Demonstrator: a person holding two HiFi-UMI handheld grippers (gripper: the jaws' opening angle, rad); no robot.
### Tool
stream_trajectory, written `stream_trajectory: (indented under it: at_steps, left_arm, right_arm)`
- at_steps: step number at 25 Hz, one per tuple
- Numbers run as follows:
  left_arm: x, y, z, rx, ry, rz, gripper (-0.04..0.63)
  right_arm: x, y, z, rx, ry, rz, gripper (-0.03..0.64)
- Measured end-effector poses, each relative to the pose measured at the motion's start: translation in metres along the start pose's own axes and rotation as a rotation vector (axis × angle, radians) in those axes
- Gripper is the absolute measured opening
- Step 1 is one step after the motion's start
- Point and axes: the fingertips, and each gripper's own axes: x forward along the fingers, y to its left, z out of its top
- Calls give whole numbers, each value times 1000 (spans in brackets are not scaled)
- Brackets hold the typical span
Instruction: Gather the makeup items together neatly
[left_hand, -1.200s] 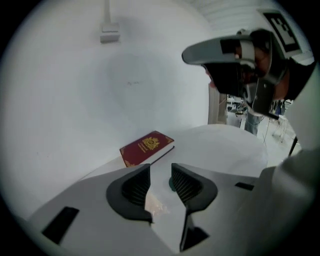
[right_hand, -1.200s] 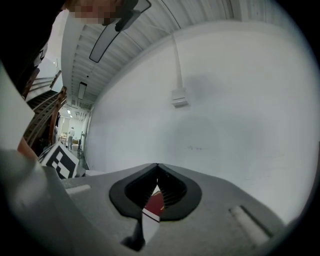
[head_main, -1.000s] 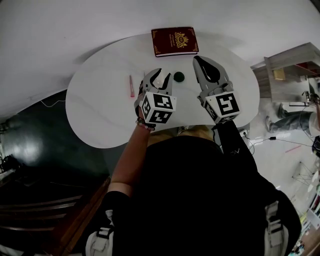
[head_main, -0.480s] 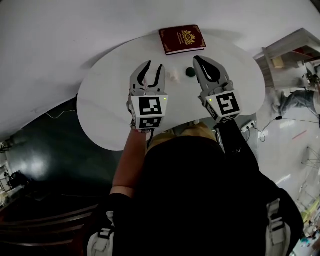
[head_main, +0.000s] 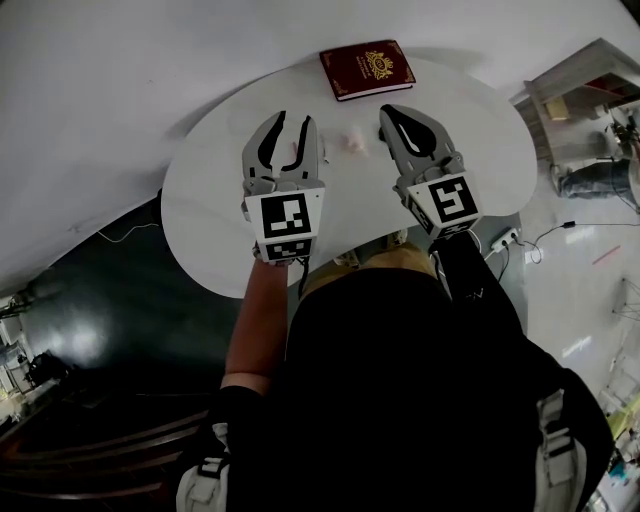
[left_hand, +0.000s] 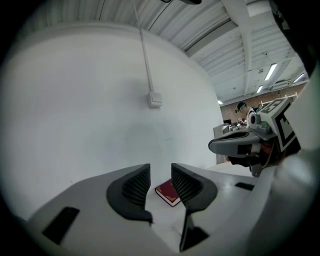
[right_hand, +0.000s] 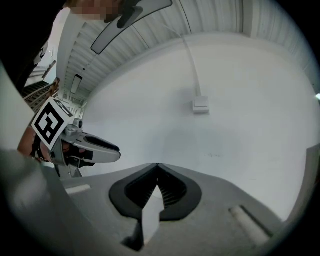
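Head view: left gripper (head_main: 294, 119) spread, empty

surface: white rounded worktop (head_main: 200, 200) | far edge: dark red book (head_main: 367, 69), lying flat | nearer middle: small pale pinkish item (head_main: 355, 141), apart from the book

White table (head_main: 200, 215) by white wall (head_main: 150, 60), dark floor (head_main: 90, 300)

A red book (head_main: 367, 69) lies at the far edge of the white worktop (head_main: 200, 200). The left hand-held gripper (head_main: 292, 125) has its jaws apart. The right hand-held gripper (head_main: 388, 112) has its tips together. A small pale lump (head_main: 355, 142) sits between them.
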Motion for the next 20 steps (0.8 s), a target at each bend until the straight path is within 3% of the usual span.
stream_trajectory:
  at_steps: [8,10,15,20]
  left_arm:
    - [-10,10,0,-3,-32,33,109]
    - [-12,15,-3,2,-22,59,54]
    - [-14,21,-8,-117,-45,40,11]
    - [-16,25,-7,-128,-57,47,9]
  right_arm:
    - [7,14,0,1,-3,29,5]
    - [9,19,0,-10,-2,40,5]
    - [10,24,2,-17,-9,54,5]
    - [10,22,4,-18,-6,44,5]
